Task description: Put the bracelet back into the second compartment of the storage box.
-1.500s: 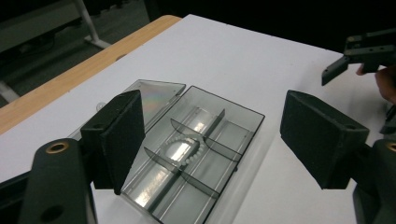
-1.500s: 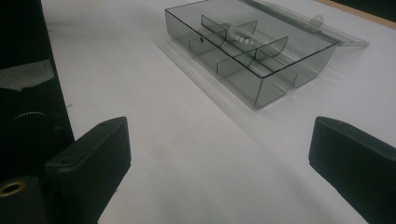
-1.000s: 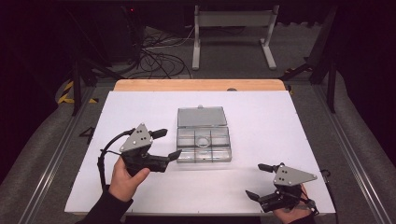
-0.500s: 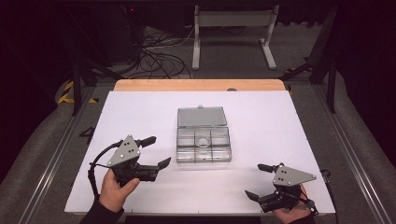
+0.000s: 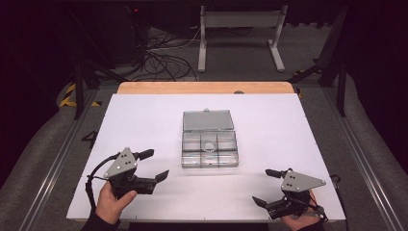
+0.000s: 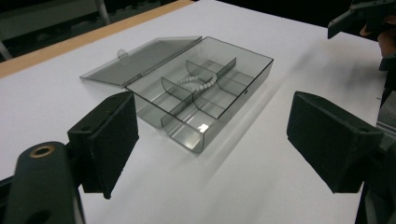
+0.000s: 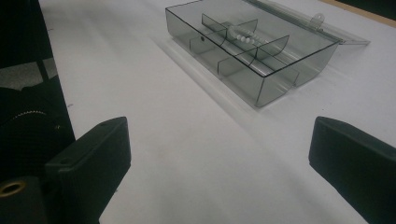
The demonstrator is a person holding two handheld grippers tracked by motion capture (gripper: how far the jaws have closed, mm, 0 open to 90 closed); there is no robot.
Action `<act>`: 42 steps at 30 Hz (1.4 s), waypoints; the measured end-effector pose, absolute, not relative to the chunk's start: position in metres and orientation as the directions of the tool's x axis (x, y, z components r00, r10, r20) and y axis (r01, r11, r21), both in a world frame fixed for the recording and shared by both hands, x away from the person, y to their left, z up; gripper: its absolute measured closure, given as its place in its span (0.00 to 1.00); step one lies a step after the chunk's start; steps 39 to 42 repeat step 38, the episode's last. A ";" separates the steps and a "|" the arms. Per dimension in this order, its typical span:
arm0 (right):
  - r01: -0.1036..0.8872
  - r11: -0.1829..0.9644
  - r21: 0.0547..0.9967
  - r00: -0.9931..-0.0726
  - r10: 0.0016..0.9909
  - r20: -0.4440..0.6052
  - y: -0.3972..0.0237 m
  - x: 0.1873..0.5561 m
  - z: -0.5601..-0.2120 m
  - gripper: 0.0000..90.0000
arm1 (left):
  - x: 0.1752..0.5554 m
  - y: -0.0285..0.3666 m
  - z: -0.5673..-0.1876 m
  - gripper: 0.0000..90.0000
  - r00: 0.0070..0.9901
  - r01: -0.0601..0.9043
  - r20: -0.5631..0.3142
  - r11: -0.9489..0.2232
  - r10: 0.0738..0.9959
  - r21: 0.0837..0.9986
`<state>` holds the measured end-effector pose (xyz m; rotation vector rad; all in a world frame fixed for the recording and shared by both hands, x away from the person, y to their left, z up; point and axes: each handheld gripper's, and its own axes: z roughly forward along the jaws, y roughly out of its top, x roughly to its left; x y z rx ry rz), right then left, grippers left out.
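White beads [image 6: 198, 83] in the clear box [image 5: 210, 144] show from the left tongs [image 5: 153, 164]; both tongs spread, empty.

Light: bright overhead on the white surface [image 5: 144, 125] — surroundings dark.
Shadows: soft, short.
Glare: small glint on the box [image 6: 203, 127].
Focus: near jaws slightly soft — corners dim.

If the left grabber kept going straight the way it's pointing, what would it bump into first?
Probably the clear plastic box. The left gripper has open jaws aimed at the box's near corner, with bare white table between. How low it points is hard to judge, so it might meet the table first.
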<state>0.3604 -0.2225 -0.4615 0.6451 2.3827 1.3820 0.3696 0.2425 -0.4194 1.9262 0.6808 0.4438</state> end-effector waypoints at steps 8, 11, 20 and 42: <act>0.224 0.430 0.874 -0.849 0.526 -0.042 -0.223 0.360 -0.461 0.07 | 0.363 0.252 -0.435 0.18 0.780 0.256 0.030 -0.363 0.625 0.896; 0.224 0.431 0.874 -0.850 0.526 -0.042 -0.223 0.360 -0.461 0.07 | 0.359 0.253 -0.440 0.18 0.783 0.256 0.030 -0.366 0.621 0.895; 0.222 0.430 0.875 -0.849 0.526 -0.043 -0.223 0.360 -0.461 0.07 | 0.352 0.258 -0.453 0.18 0.771 0.273 0.023 -0.363 0.636 0.891; 0.224 0.430 0.875 -0.851 0.524 -0.040 -0.225 0.361 -0.462 0.07 | 0.349 0.259 -0.460 0.18 0.778 0.309 -0.012 -0.366 0.629 0.878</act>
